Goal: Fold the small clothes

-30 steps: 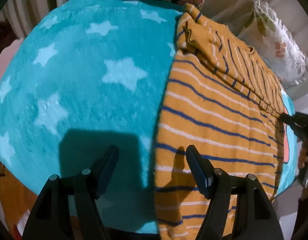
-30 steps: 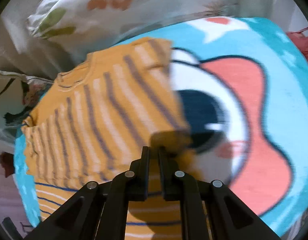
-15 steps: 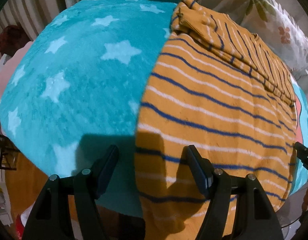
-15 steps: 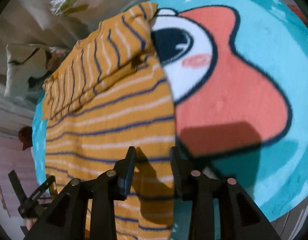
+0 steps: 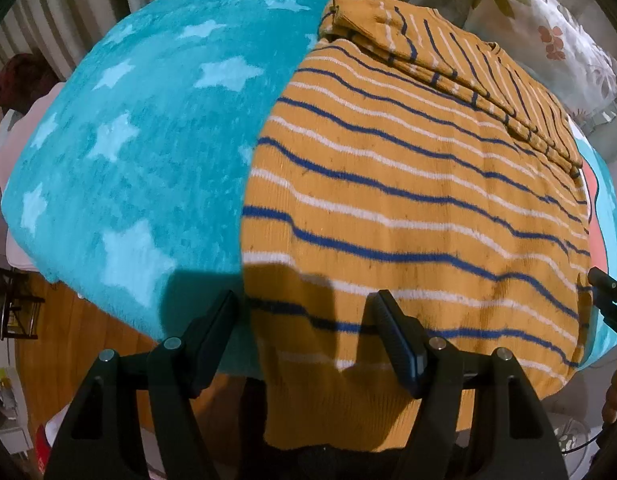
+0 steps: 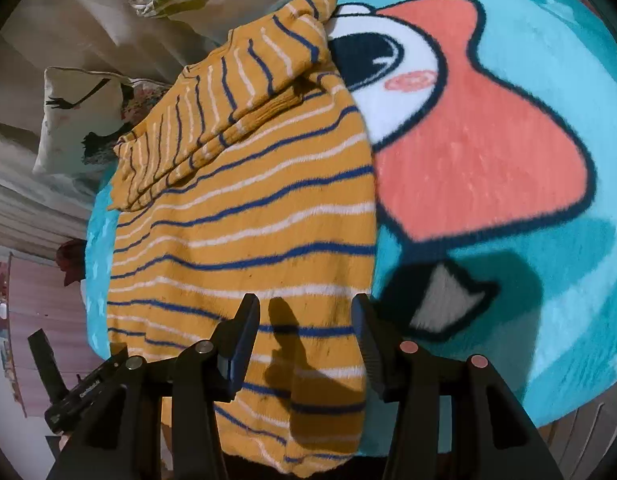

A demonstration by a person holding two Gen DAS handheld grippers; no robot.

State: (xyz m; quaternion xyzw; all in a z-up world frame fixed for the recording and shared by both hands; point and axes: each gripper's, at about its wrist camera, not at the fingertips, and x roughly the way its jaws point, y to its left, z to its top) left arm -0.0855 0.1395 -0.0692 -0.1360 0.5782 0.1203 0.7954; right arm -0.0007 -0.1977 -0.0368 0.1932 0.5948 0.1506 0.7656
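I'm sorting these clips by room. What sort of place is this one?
Most likely a bedroom at home. A fleecy teal blanket with stars and a cartoon print covers what looks like a bed, floral pillows lie at its far end, and a striped mustard sweater is spread on it for folding.

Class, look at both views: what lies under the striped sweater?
The sweater lies on a teal blanket with white stars and a cartoon print. Its hem hangs past the blanket's near edge. The blanket beneath the sweater is covered, so its pattern there cannot be seen.
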